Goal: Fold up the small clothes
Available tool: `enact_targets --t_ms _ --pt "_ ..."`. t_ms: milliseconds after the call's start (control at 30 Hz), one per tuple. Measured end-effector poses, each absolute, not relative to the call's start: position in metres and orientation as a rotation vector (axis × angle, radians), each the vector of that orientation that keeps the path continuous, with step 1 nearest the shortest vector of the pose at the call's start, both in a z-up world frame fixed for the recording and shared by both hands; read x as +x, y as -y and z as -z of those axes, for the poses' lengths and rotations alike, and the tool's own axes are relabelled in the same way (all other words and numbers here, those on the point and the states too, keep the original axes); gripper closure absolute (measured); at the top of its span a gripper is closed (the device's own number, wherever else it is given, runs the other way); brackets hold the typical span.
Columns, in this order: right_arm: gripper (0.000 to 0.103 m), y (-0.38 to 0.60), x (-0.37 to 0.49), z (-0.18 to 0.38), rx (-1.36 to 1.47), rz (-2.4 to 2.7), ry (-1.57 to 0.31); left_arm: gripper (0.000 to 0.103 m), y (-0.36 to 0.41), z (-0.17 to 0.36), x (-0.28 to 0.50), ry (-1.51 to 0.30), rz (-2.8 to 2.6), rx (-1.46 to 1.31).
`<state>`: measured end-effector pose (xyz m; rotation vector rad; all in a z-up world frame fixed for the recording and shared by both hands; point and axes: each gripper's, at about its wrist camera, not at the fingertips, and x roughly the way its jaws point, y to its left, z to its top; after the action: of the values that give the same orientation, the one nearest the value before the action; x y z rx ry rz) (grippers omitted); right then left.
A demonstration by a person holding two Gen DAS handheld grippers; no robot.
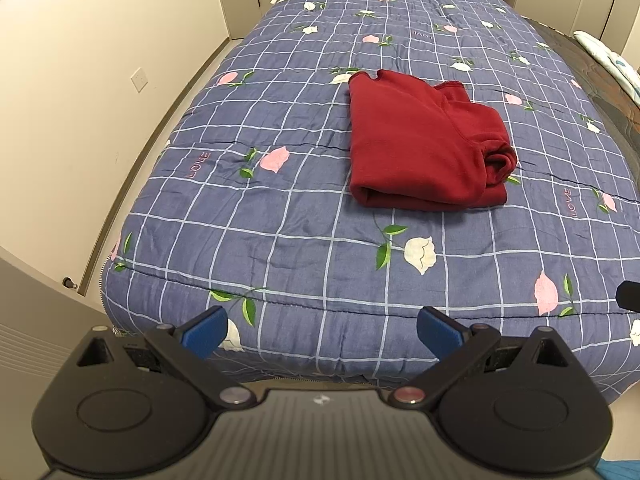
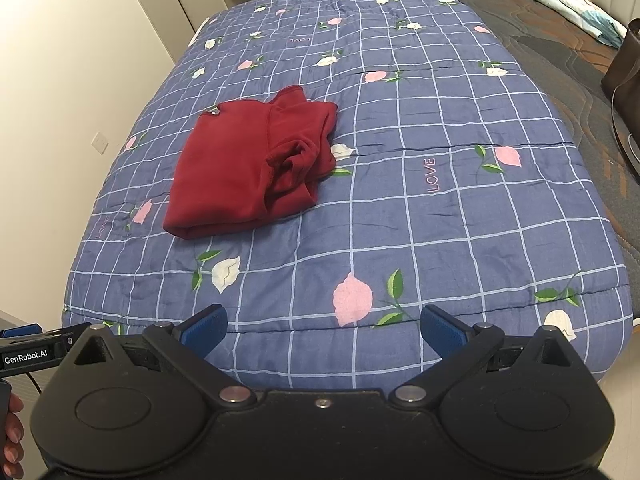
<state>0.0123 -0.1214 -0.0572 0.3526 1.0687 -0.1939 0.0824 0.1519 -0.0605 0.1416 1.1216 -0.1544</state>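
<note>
A dark red garment lies folded into a rough rectangle on the blue checked quilt, with a bunched sleeve at its right edge. The right wrist view shows the same red garment left of centre on the quilt. My left gripper hangs open over the bed's near edge, well short of the garment, nothing between its blue pads. My right gripper is likewise open and empty at the near edge. The left gripper's body shows at the far left of the right wrist view, a hand below it.
A cream wall with a socket runs close along the bed's left side. Beyond the quilt on the right lie a dark patterned mattress, a pale pillow and a brown bag. Cupboards stand behind the bed's head.
</note>
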Motion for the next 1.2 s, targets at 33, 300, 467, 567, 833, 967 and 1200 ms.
enact_targets --t_ms 33,300,467,567,833,967,1200 --pt "0.001 0.1214 0.0123 0.0573 0.353 0.194 -1.069 0.001 -0.1519 0.0606 0.0825 -1.122 0.154 0.142" --pt "0.001 0.1220 0.0128 0.0579 0.354 0.195 -1.069 0.001 -0.1520 0.0608 0.0827 -1.122 0.155 0.142" --pt "0.001 0.1221 0.0130 0.0578 0.354 0.194 -1.071 0.001 -0.1520 0.0616 0.0836 -1.124 0.156 0.142" --pt "0.001 0.1236 0.0133 0.0595 0.356 0.196 -1.072 0.001 -0.1519 0.0619 0.0840 -1.124 0.156 0.143" --pt "0.001 0.1234 0.0140 0.0597 0.356 0.196 -1.073 0.001 -0.1515 0.0639 0.0885 -1.138 0.147 0.166" --pt "0.001 0.1234 0.0142 0.0595 0.356 0.195 -1.073 0.001 -0.1526 0.0636 0.0892 -1.132 0.157 0.161" --pt "0.001 0.1234 0.0144 0.0603 0.355 0.198 -1.073 0.001 -0.1530 0.0641 0.0917 -1.136 0.181 0.173"
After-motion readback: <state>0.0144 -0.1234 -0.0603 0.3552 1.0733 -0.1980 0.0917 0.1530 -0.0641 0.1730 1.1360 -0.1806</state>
